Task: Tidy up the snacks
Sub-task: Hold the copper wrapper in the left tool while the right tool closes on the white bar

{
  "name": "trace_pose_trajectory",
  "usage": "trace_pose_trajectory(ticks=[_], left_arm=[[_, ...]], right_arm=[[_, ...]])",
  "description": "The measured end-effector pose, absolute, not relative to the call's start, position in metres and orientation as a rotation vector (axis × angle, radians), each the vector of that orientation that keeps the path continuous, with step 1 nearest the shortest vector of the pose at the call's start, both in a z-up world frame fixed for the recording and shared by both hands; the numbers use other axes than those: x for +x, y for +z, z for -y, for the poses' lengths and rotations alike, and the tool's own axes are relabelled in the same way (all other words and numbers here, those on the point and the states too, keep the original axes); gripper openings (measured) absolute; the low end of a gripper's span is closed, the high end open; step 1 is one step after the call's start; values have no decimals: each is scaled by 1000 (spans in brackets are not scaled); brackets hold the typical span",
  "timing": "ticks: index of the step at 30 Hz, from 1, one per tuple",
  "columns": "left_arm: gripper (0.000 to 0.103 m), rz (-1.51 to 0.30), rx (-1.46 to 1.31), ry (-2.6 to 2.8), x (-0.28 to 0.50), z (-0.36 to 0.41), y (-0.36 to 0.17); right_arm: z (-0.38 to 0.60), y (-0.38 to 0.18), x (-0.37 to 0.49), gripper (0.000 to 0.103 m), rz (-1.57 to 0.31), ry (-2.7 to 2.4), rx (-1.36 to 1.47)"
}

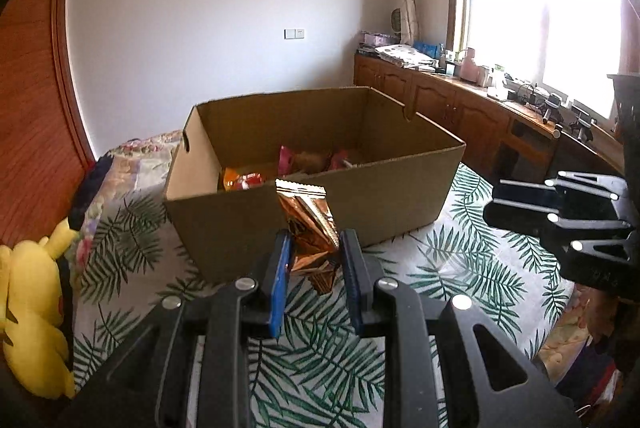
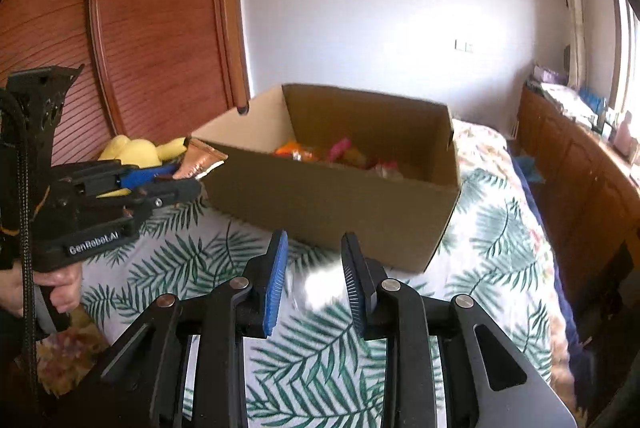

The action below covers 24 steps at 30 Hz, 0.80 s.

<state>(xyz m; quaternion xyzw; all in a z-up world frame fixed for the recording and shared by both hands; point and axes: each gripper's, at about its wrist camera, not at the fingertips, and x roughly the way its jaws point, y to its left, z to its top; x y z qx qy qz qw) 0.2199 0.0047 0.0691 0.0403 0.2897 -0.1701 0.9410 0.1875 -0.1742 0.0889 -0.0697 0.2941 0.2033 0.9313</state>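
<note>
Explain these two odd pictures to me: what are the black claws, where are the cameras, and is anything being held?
The claws are two-finger grippers that a person holds, one per hand, each carrying a wide-angle camera looking along its fingers. In the left one's view, the left gripper pinches a shiny copper snack packet in front of a cardboard box that holds more snacks. In the other view, the right gripper has nothing visible between its fingers, and a hand grips the left tool's handle. Everything sits on a leaf-print bedspread, with a yellow plush toy beside it.

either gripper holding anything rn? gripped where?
Left gripper: copper foil snack packet, jaws pinching its lower half. Right gripper: something white and blurred between the jaws; hold unclear.
</note>
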Motion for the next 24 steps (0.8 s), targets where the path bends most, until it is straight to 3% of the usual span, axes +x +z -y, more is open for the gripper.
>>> trace_pose_trajectory(ticks=[1,3,6,10,15,19,24], left_arm=[[23,-589,88,-348,222,-3,71],[23,-586,94,-346,226,-2,77],[23,-579,94,-345,228,-2,83],[23,-581,83,-350,225,-5,81],[23,-592,69,-354,220,-10,73],[23,-605,67,-351,218,-11,66],[23,-615,56,-345,217,-16,61]], right_arm=[[173,91,189,12,-595,416,-148],[169,93,193,4,-593,427,-164],[164,85,198,3,-614,413,-205],[177,54,205,22,-685,420,-140],[175,14,199,24,-774,413,-123],[171,-12,197,35,-823,381,-117],[174,-20,199,39,-830,357,-97]])
